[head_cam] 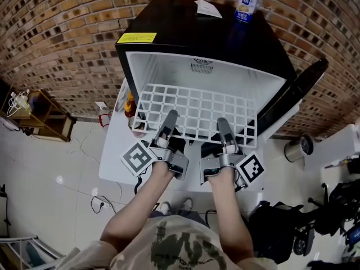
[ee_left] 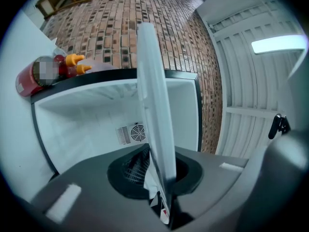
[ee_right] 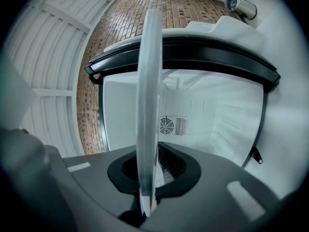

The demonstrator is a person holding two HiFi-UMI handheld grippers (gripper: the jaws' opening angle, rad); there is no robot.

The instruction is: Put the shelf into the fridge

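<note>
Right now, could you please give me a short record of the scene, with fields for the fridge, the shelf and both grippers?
fridge: black, open, white inside
shelf: white wire grid, level, at the fridge's open front
left gripper: closed on the shelf's near edge
right gripper: closed on the same edge
on top of fridge: drink can, paper slip
left of shelf: sauce bottles

a rough workroom or lab rather than a home: brick wall (head_cam: 62,21), glossy white floor (head_cam: 39,173) with loose cables (head_cam: 99,202), panelled ceiling (ee_left: 241,91), mini fridge (head_cam: 185,32).
</note>
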